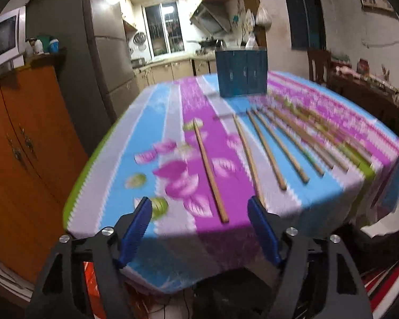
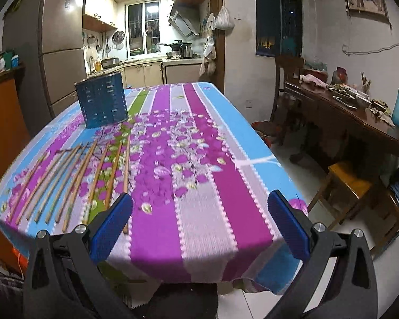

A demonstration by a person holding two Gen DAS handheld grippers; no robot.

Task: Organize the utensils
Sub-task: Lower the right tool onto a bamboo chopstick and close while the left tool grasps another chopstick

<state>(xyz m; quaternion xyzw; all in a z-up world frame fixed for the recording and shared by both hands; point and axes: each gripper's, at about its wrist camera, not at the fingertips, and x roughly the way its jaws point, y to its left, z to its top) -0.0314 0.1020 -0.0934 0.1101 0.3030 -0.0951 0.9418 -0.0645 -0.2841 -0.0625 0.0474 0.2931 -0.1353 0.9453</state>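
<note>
Looking along the left hand-held gripper (image 1: 199, 207), the left wrist view shows its blue jaws parted with nothing held; they frame the near end of the leftmost chopstick (image 1: 210, 170), which lies flat on the striped desk (image 1: 114, 175). More chopsticks (image 1: 287, 146) fan out toward 2 o'clock, and the blue utensil holder (image 1: 242, 73) stands upright at 12 o'clock, well apart from them. Motion blur softens this view. A hurried closure could pinch the cloth or roll the thin stick aside.

The right wrist view shows the right hand-held gripper (image 2: 199, 204) spread wide and empty over bare cloth. The chopstick row (image 2: 74, 178) lies at 9 o'clock and the holder (image 2: 101, 101) at 11 o'clock. Both grippers converging on one row risks collision.
</note>
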